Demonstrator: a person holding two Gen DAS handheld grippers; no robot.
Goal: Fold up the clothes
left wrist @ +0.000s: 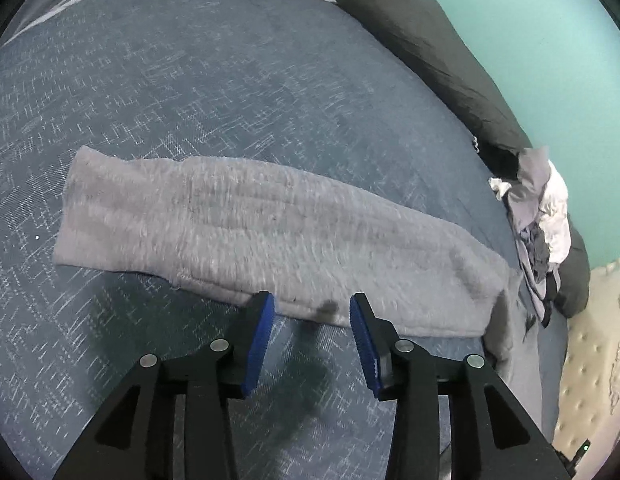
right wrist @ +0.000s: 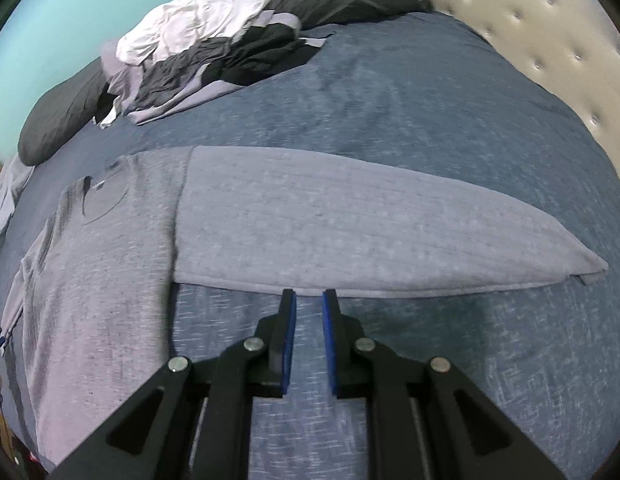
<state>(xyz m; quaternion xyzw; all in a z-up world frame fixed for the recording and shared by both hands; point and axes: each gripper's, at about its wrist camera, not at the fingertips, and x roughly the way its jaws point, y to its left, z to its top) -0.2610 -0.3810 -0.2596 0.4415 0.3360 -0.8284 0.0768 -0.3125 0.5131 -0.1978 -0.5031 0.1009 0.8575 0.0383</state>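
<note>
A grey T-shirt (right wrist: 102,264) lies flat on the blue bedspread (right wrist: 430,100), its collar toward the far left. One part of it is folded over into a long flap (right wrist: 350,224) that tapers to the right. My right gripper (right wrist: 309,294) hovers at the flap's near edge, jaws only narrowly apart with nothing between them. In the left wrist view the same grey shirt (left wrist: 250,224) runs as a long band across the bedspread (left wrist: 190,80). My left gripper (left wrist: 312,300) stands open over the band's near edge, and the blue pads grip no cloth.
A heap of white, grey and black clothes (right wrist: 198,52) sits at the far side of the bed, seen too as a pile (left wrist: 542,220) at right. Dark pillows (left wrist: 430,48) lie against a teal wall. A cream tufted headboard (right wrist: 530,20) borders the bed.
</note>
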